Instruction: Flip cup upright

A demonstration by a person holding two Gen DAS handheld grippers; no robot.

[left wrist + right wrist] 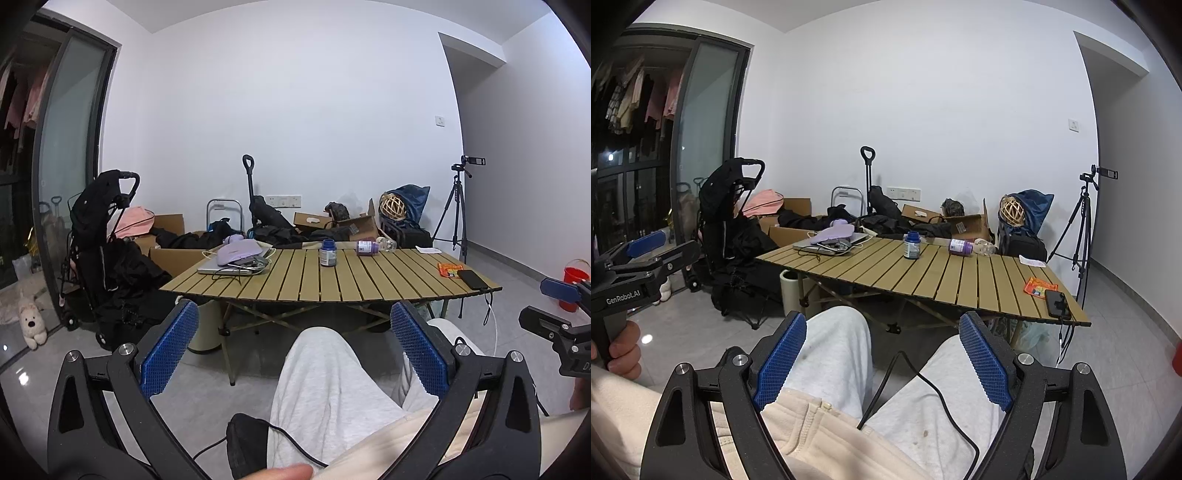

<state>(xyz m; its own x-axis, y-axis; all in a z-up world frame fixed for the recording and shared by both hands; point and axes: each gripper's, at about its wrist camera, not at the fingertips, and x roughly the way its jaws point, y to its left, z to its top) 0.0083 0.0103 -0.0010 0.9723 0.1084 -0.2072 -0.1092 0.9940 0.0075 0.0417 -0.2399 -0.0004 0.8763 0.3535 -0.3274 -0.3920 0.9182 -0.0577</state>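
Note:
No plain cup shows; on the slatted folding table [332, 284] [923, 277] a clear container [386, 244] [984, 246] lies on its side beside a toppled purple bottle [366, 246] [961, 246]. A blue-capped bottle [327, 252] [911, 245] stands upright mid-table. My left gripper [293, 332] is open and empty, held over the person's knees, well short of the table. My right gripper [882, 345] is open and empty, also above the lap. Each gripper shows at the edge of the other's view.
A laptop with a purple cloth [236, 258] [834, 238] lies at the table's left. A phone [472, 278] [1057, 302] and an orange packet [448, 268] sit at the right edge. A stroller [107, 251], boxes, a tripod [458, 214] and a red bucket [574, 282] surround the table.

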